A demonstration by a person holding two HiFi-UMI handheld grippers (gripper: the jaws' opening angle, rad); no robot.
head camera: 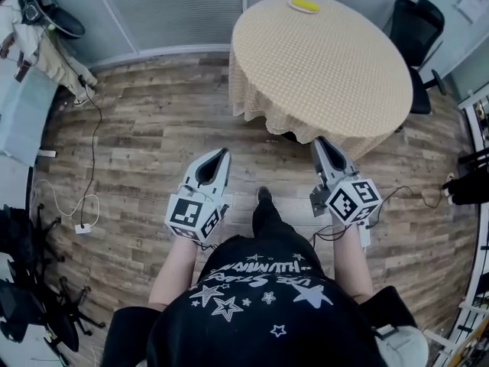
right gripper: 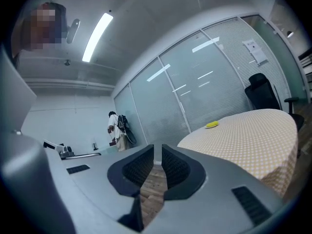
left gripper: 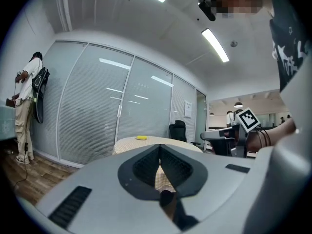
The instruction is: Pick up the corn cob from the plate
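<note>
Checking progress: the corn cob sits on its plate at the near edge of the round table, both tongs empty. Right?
No: the corn cob on its plate sits at the far edge of the round table, as the head view shows. Left tongs and right tongs are empty.

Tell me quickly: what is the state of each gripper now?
Left gripper: closed, holding nothing.
Right gripper: closed, holding nothing.
</note>
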